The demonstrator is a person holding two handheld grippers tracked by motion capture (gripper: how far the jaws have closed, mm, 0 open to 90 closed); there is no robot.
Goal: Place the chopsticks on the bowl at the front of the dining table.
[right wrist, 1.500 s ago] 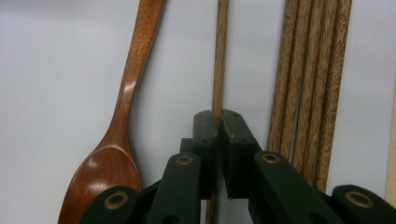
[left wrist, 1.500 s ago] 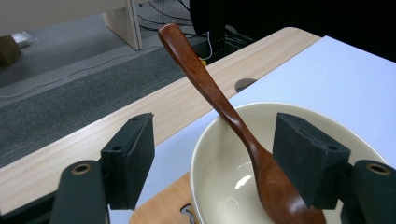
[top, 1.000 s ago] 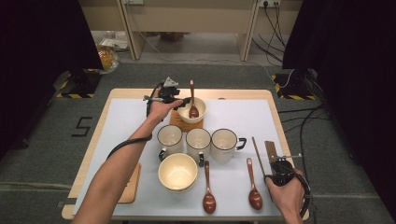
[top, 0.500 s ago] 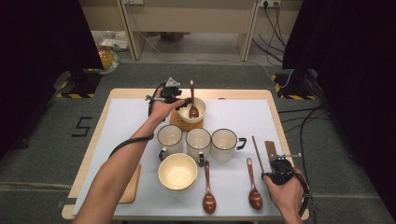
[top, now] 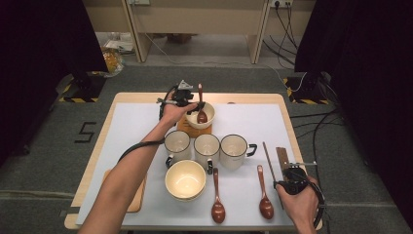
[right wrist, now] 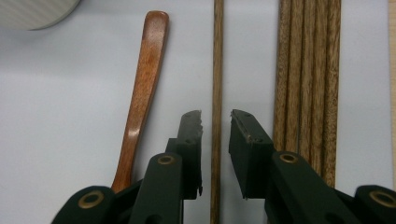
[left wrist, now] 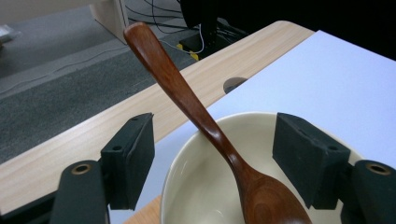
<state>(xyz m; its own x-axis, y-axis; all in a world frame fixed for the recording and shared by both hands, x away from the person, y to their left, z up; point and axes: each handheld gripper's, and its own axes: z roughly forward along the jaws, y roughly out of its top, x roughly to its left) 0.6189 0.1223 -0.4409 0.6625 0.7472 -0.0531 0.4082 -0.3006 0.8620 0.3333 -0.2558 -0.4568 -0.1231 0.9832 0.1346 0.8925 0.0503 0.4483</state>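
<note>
A table setting appears to be in progress, and roughly one place has been served so far. At the far side of the table [top: 146,100] a cream bowl [top: 208,113] sits on a wooden coaster, and a brown spoon [top: 201,108] has been laid in it, its scoop on the bottom and its handle leaning over the rim. The left hand-held gripper [top: 181,99] is seen just beside that bowl; in the left gripper view its jaws stand wide on either side of the spoon [left wrist: 219,140] without touching it, so the spoon is judged to be released. Nearer the person, a second bowl [top: 185,179], three mugs [top: 207,148] and two more spoons [top: 217,202] lie unserved on the white sheet. At the near right, the right hand-held gripper [top: 291,179] is set over a single chopstick [right wrist: 216,93] lying apart from a bundle of chopsticks [right wrist: 306,84]; its jaws stand narrowly apart around the stick, and no contact can be made out. The chopstick has not been lifted, so the picking up and placing of it, and the serving of the remaining bowl and spoons, are judged to be left.
</note>
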